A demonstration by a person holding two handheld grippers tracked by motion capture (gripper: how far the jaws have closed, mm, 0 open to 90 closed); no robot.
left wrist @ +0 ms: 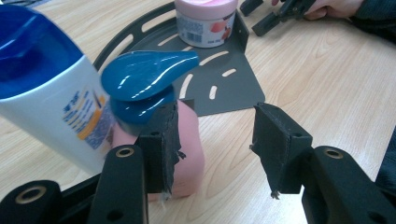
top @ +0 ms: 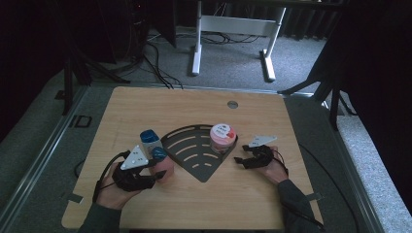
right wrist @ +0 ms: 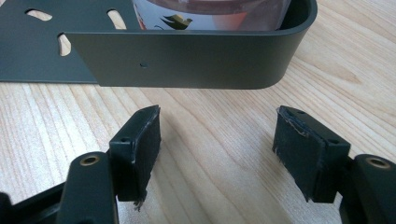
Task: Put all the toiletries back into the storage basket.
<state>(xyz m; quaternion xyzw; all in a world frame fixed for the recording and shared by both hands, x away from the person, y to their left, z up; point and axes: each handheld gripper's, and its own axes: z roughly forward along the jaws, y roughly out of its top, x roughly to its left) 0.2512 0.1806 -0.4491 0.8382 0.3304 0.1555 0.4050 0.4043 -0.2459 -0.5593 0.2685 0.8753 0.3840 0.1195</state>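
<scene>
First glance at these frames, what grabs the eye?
The pink pump bottle with its glossy blue pump head stands at the left claw, its open jaws beside it, not gripping. A white bottle with a blue cap sits right behind. On the wooden table, the dark fan-shaped slotted rack holds a pink-lidded jar in its right corner, with the open right claw just outside.

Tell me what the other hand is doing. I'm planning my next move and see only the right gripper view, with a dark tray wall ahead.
Observer: The left gripper is open beside a pink pump bottle with a blue pump head, on the table left of the tray.
Operator: Anything else near it?
Observer: A white bottle with a blue cap stands right next to the pump bottle.
Operator: What's the jar behind my wall?
Observer: A pink-lidded jar, upright in the tray's rounded corner.
</scene>
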